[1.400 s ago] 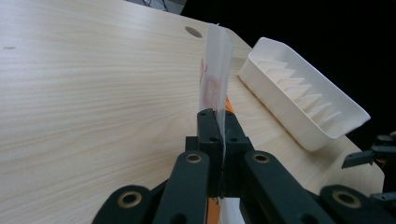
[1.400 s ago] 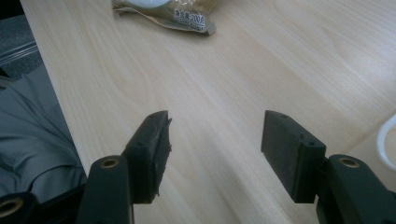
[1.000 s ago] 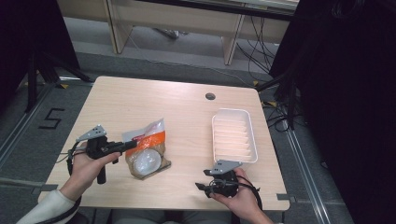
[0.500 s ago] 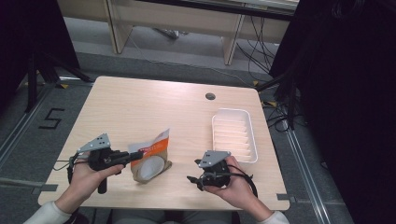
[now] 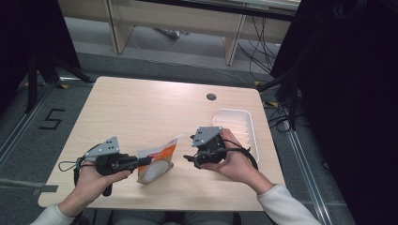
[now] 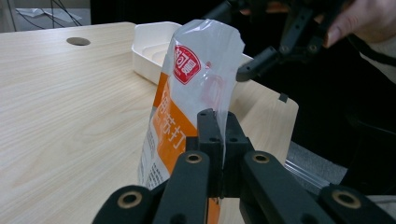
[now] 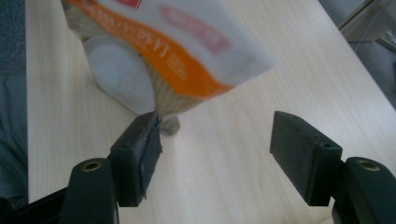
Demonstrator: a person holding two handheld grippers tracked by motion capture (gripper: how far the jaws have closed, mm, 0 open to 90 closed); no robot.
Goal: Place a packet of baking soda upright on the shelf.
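A snack bag [image 5: 156, 161], orange and white with a clear window, stands tilted near the table's front edge. My left gripper [image 5: 142, 161] is shut on the bag's left edge; in the left gripper view the jaws [image 6: 217, 133] pinch the bag [image 6: 196, 79] along its side seam. My right gripper [image 5: 190, 160] hovers just right of the bag, jaws pointing left at it and open. In the right gripper view the bag [image 7: 177, 42] hangs ahead of the open right gripper [image 7: 219, 154], with nothing between the pads [image 7: 140, 149]. The right gripper's jaw tips [image 6: 261, 60] reach near the bag's top.
A white ribbed tray [image 5: 234, 123] lies at the table's right side, behind the right hand, also seen as the tray [image 6: 154, 46] beyond the bag. A round cable hole [image 5: 211, 96] sits near the far edge. Bare wooden tabletop [image 5: 141, 112] spreads across the left and middle.
The left gripper drew the bag toward the front edge and stood it up. The right gripper moved up and left from the front right to just beside the bag.
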